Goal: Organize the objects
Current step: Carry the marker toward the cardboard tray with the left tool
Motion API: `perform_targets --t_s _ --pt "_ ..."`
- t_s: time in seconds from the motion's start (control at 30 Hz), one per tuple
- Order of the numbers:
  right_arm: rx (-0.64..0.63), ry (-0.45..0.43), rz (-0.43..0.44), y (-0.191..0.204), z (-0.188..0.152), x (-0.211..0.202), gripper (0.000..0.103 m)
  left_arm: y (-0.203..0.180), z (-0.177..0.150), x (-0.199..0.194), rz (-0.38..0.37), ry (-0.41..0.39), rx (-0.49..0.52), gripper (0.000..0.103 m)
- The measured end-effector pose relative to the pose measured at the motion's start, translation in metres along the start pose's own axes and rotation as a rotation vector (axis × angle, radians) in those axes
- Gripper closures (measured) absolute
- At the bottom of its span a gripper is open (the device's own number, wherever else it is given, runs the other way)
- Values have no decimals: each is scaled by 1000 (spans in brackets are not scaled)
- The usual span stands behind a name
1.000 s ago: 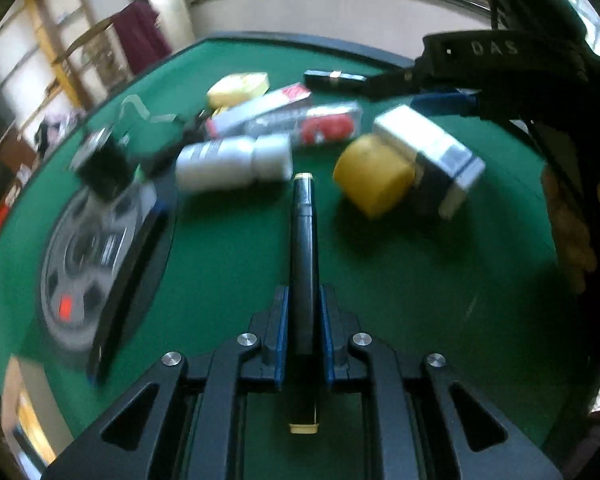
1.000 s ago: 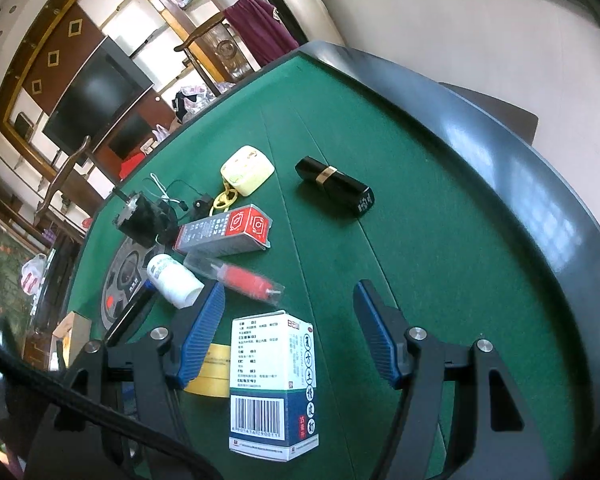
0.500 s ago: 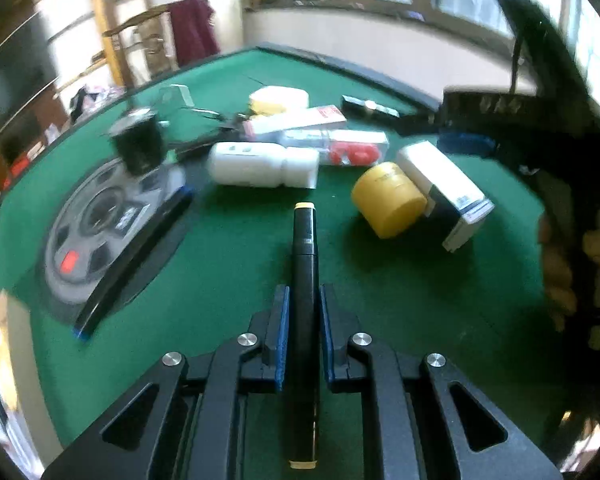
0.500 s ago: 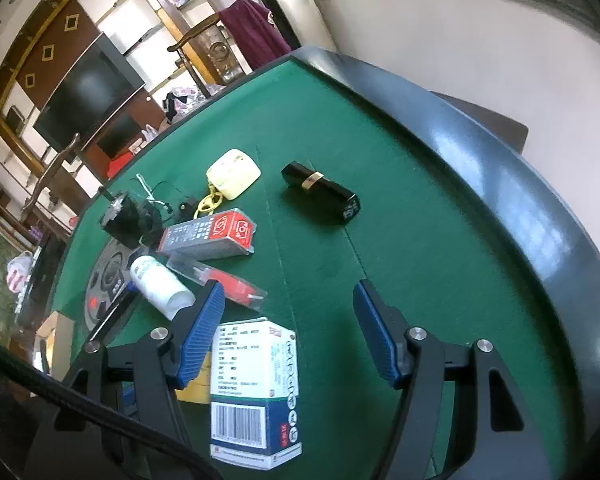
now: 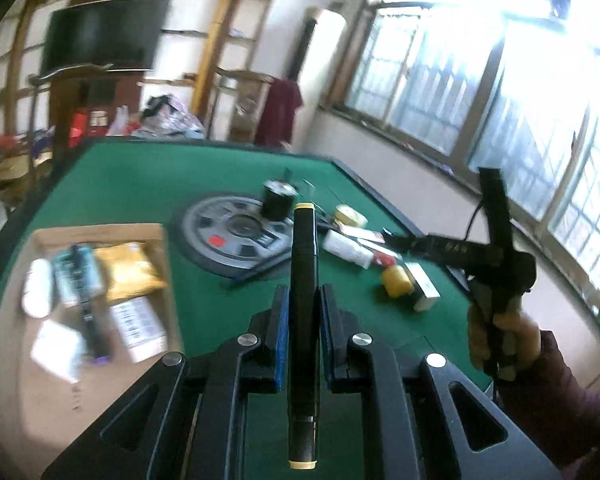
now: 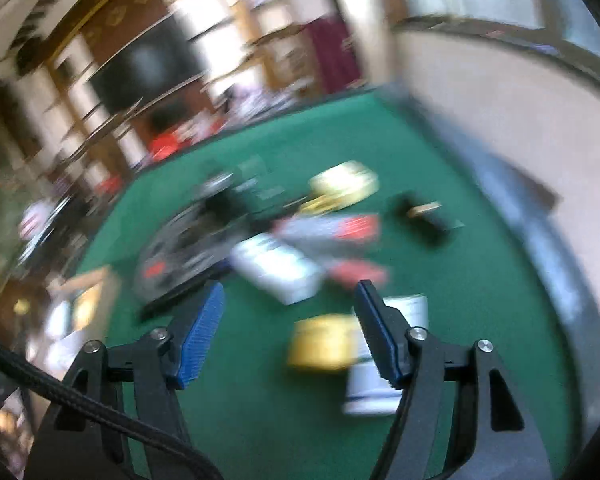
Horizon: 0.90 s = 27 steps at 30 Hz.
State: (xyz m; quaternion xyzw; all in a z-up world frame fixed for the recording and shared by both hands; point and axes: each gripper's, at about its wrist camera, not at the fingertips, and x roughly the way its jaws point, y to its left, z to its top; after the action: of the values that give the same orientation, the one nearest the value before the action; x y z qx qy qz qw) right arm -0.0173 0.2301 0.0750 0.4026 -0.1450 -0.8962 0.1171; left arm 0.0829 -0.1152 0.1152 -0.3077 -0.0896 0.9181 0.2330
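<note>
Left wrist view shows a round table (image 5: 148,184) covered with green felt, with a dark raised rim. Behind it stands a wooden shelf wall with a dark TV (image 5: 102,34), a chair with a dark red cloth (image 5: 278,110) hanging on it, and large bright windows (image 5: 480,80) on the right side.

The left gripper (image 5: 304,312) is closed on a black marker (image 5: 304,280) with pale caps at both ends; the marker lies along the fingers and points forward, above the felt.

On the left part of the table lies a flat cardboard box (image 5: 20,380). In it are a yellow packet (image 5: 130,270), a teal pack (image 5: 76,276), a white tube (image 5: 38,288) and some white boxes, all blurred.

In the middle of the table is a grey round panel (image 5: 228,240), and a black cup (image 5: 276,198) stands at its far edge. To the right of the marker lie a white bottle (image 5: 346,248), a yellow jar (image 5: 397,280) and, touching it, a white carton (image 5: 424,288).

The right hand (image 5: 500,336) holds the right gripper's handle at the right edge of the table.

In the right wrist view, very blurred, the right gripper (image 6: 288,332) is wide open and holds nothing, above the felt. The jar (image 6: 324,342) and carton (image 6: 380,360) lie just by its right finger. Farther off are a pale yellow case (image 6: 344,184) and a black tube (image 6: 424,216).
</note>
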Motion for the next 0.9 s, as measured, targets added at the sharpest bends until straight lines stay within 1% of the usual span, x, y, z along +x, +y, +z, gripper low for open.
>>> perform_targets --t_s 0.03,0.1,0.13,0.23,0.3,0.37,0.47,0.53,0.6,0.63,0.67,0.7,0.73,0.77,0.9 --pt "-3 56 40 13 1 13 34 7 -1 -6 2 -13 -16 91" --pt "12 164 81 33 0 45 34 20 -5 -16 6 -34 -47 91" --pt "23 200 86 42 0 61 34 26 -8 -22 8 -41 -61 91" --pt "73 254 71 56 5 101 34 45 -14 -33 18 -61 -97 91" --pt "98 274 39 62 9 122 34 61 -18 -43 29 -75 -123 91" --pt "98 293 -20 70 13 141 33 76 -21 -49 38 -86 -149 91" --pt "54 265 -122 90 20 151 34 97 -30 -59 54 -101 -185 91" --pt "22 273 -175 102 21 159 45 110 -33 -62 60 -107 -204 91" --pt "-49 245 -259 116 19 163 61 121 -36 -63 65 -109 -224 91" --pt "-92 232 -295 122 16 165 66 125 -38 -64 67 -110 -233 91" --pt "-134 217 -326 128 12 166 77 131 -40 -64 71 -111 -241 91" --pt "-154 207 -338 131 10 166 83 134 -42 -65 76 -112 -248 91" --pt "-158 201 -332 131 9 164 85 138 -44 -65 80 -111 -254 91" --pt "-150 202 -318 129 8 161 91 140 -45 -66 83 -110 -261 91" --pt "-74 225 -197 112 4 147 91 148 -49 -66 101 -101 -289 91"
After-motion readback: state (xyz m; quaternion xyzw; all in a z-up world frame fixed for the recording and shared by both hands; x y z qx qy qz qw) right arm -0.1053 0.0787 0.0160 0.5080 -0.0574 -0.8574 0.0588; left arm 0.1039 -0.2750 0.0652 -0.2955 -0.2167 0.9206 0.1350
